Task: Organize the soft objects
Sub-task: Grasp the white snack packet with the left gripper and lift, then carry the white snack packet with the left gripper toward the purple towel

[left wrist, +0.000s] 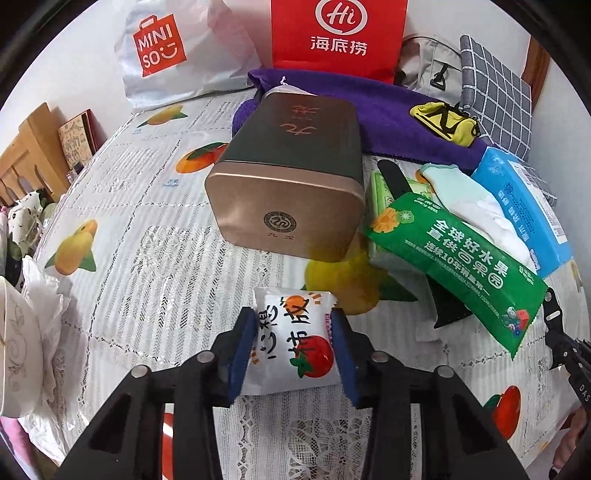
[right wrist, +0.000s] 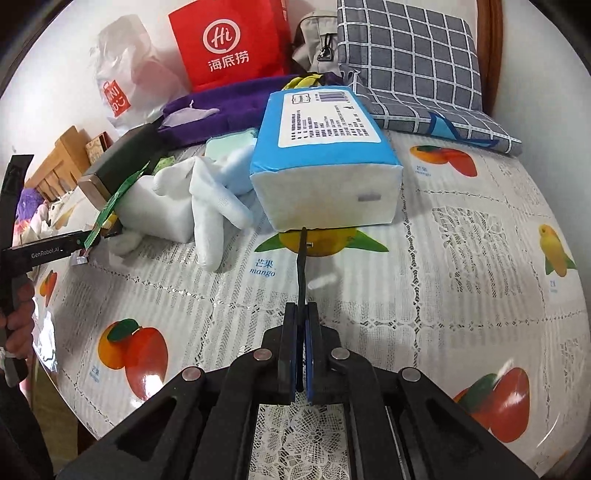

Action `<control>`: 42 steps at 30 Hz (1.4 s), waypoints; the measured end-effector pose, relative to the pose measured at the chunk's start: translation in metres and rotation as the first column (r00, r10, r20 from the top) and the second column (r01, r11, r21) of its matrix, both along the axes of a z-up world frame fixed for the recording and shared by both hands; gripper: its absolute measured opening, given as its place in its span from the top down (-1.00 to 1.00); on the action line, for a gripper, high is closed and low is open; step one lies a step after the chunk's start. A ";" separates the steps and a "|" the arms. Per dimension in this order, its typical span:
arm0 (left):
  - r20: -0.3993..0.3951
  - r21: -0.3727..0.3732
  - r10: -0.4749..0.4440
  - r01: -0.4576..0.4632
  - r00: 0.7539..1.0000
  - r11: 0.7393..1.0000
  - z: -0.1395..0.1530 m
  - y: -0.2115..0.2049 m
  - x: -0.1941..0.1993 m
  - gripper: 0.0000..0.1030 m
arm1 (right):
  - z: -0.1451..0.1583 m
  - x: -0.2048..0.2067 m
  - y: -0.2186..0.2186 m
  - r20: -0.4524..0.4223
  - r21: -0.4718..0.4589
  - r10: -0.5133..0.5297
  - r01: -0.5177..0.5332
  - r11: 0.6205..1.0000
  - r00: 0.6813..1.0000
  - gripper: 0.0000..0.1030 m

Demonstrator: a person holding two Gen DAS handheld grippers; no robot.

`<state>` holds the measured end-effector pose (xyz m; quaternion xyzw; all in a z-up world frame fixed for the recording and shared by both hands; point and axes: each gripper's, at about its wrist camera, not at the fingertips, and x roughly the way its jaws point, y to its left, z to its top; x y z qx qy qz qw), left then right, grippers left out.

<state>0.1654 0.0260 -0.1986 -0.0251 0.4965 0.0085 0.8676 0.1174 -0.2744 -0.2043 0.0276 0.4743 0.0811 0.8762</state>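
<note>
Worktop under a lace-and-fruit-print cover, crowded along the far side. Left gripper: its two blue-padded fingers sit on either side of one small white tissue pack printed with a persimmon; both pads meet the pack's edges, so it is grasped, with the pack lying on the worktop at the near edge. Right gripper: fingers clenched tight together on one thin black strap, which runs away from the tips toward the base of one blue tissue pack; whether the strap goes under that pack cannot be told. The blue pack rests on the worktop over a mango print. Just left of it, one white glove lies limp against one white wrapped tissue block; a pale mint cloth shows behind them. One green fruit-shop paper bag lies flat across these in the left wrist view. One bronze-and-dark tin box lies on its side mid-worktop. Behind it, one purple towel carries one yellow-and-black pouch. Against the wall: one white MINISO plastic bag, one red Haidilao paper bag, one grey backpack, and one grey checked cushion at the right. A hand holding the other gripper's handle shows at the left edge of the right wrist view.
</note>
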 end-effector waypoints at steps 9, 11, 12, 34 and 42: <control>-0.021 -0.077 -0.016 0.015 1.000 0.997 0.004 0.007 -0.003 0.52 | 0.000 0.002 -0.003 -0.006 0.016 -0.010 0.010 1.000 1.000 0.93; -0.024 -0.099 -0.019 0.016 1.000 0.995 0.006 0.009 -0.004 0.53 | 0.001 0.001 -0.002 -0.006 0.011 -0.013 0.013 1.000 1.000 0.93; -0.024 -0.103 -0.018 0.016 1.000 0.995 0.007 0.009 -0.005 0.53 | 0.001 0.002 -0.001 -0.008 0.010 -0.014 0.014 1.000 1.000 0.93; 0.073 -0.146 -0.033 0.044 0.997 0.988 0.068 0.019 -0.022 0.54 | 0.049 -0.014 0.011 0.071 0.060 0.013 -0.017 0.998 0.997 0.94; 0.101 -0.137 -0.051 0.065 0.994 0.988 0.090 0.012 -0.021 0.54 | 0.078 -0.014 0.010 0.117 0.068 0.013 -0.021 0.997 0.993 0.94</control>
